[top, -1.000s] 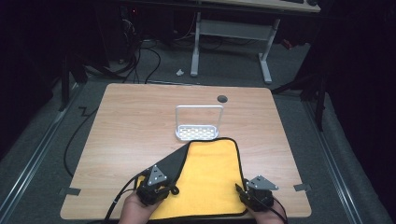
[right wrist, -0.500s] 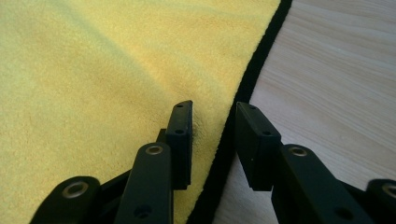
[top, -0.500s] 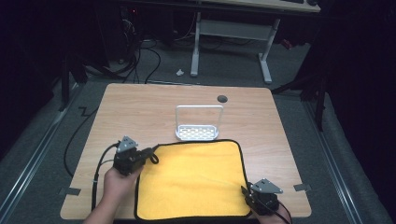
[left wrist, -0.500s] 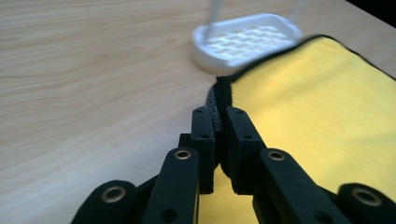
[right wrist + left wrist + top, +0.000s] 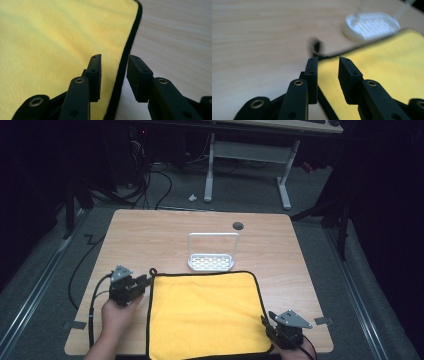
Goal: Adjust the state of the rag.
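Right gripper (image 5: 265,324) at cloth's (image 5: 205,312) near right corner, jaws released, astride the black hem, having just been opening. Cloth lies flat, spread on table (image 5: 165,235). Left gripper (image 5: 146,281) at far left corner by hem loop (image 5: 153,271), jaws just opened, gripping nothing. Beyond cloth: white rack (image 5: 211,254), just beside far edge.
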